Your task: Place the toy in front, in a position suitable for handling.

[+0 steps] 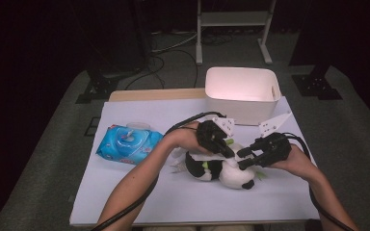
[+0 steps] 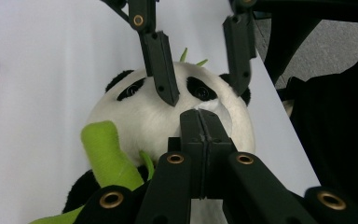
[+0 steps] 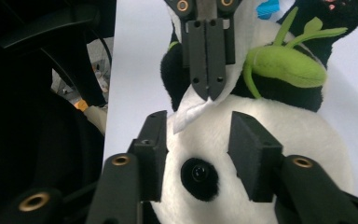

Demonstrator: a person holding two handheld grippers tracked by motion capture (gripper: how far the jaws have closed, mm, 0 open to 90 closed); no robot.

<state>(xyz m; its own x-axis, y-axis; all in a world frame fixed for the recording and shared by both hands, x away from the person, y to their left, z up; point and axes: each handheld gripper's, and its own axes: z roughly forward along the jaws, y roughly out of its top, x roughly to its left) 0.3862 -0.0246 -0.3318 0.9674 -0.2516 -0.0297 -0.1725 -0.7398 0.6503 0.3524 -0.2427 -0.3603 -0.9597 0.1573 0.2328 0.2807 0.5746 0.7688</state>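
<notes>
Wiping the panda's face with a tissue

The panda (image 1: 221,169) lies on its back right under both my grippers; my left gripper (image 2: 200,122) is clamped tight on a tissue (image 3: 189,112) pressed to its face, while my right gripper (image 3: 198,140) straddles the head half-open, pads not gripping, I'd say to steady it. Wipes pack (image 1: 127,143) sits off to the left, bin (image 1: 241,91) beyond; nothing blocks me.
</notes>
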